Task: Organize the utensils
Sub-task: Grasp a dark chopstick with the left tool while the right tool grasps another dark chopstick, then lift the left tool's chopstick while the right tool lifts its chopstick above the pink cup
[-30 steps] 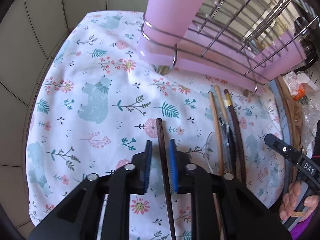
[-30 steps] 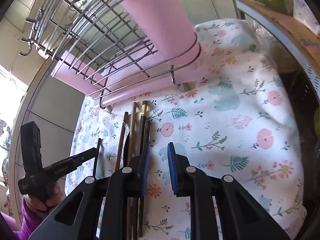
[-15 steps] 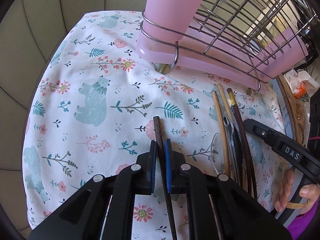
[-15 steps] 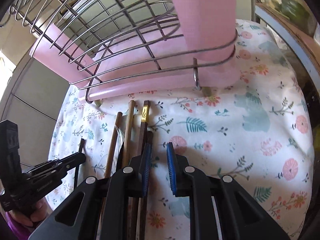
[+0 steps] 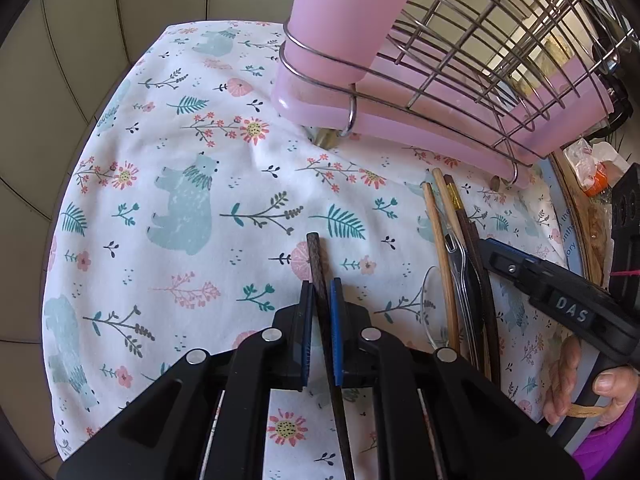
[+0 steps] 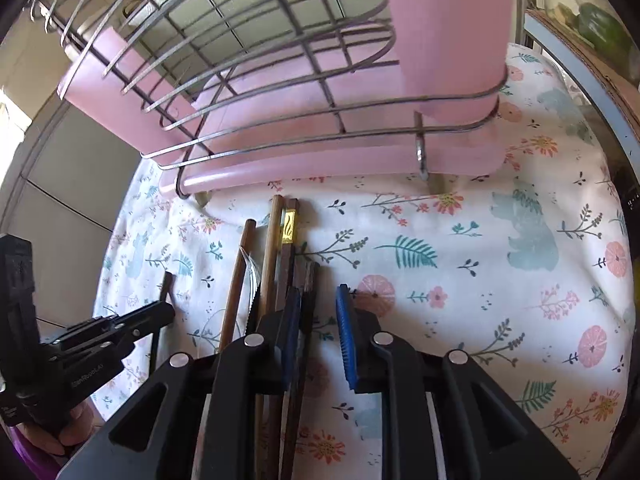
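My left gripper (image 5: 321, 292) is shut on a dark brown chopstick (image 5: 315, 256) that lies along the floral cloth (image 5: 192, 184). To its right lies a bundle of wooden chopsticks, a fork and a clear spoon (image 5: 452, 264). My right gripper (image 6: 319, 304) is open; its left finger rests against that same bundle (image 6: 276, 256). The right gripper also shows in the left wrist view (image 5: 496, 252), and the left gripper with its chopstick in the right wrist view (image 6: 168, 312).
A wire dish rack (image 5: 472, 40) on a pink tray (image 5: 420, 128) with a pink utensil cup (image 5: 340, 20) stands at the back of the cloth. Tiled wall lies to the left. Clutter and a table edge (image 5: 576, 216) sit on the right.
My left gripper has closed on the dark chopstick. My right gripper has moved forward toward the rack and bundle, staying open.
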Available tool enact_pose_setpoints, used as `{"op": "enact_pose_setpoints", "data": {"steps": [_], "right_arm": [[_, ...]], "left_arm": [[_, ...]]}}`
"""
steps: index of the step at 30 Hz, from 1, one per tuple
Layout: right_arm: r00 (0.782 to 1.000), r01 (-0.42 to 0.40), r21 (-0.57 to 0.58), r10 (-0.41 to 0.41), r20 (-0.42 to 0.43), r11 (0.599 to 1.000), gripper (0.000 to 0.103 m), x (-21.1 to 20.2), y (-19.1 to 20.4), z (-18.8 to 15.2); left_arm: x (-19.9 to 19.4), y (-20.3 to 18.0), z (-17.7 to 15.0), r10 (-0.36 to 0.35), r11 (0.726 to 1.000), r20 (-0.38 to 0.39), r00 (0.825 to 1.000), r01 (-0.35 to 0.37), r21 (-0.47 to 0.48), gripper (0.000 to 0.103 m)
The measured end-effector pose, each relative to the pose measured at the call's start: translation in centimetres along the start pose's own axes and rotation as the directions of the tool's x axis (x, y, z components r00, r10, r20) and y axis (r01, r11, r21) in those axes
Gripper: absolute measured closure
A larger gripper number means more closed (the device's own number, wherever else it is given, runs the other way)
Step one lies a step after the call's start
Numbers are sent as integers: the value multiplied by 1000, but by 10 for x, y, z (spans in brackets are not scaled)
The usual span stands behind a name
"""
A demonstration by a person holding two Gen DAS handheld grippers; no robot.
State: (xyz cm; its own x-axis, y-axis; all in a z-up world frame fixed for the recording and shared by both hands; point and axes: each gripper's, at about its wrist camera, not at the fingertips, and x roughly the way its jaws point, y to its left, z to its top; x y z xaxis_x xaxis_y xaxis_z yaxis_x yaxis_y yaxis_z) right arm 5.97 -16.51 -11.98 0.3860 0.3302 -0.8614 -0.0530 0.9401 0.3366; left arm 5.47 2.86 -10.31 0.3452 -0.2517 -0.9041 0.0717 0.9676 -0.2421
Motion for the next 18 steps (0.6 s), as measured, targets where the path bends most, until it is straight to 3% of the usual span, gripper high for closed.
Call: {"op": "enact_pose_setpoints", "data": {"steps": [9,18], "right_arm": [[1000,15,22,-16,17,1000,96,3,-3,-2],[998,43,72,-46,44,996,96,-10,-25,-8]], "left_arm": [[2,-3,3,23,1000,-4,1000,-23,-4,95],[4,-6,2,54,999,-2,999,-54,-8,95]]}}
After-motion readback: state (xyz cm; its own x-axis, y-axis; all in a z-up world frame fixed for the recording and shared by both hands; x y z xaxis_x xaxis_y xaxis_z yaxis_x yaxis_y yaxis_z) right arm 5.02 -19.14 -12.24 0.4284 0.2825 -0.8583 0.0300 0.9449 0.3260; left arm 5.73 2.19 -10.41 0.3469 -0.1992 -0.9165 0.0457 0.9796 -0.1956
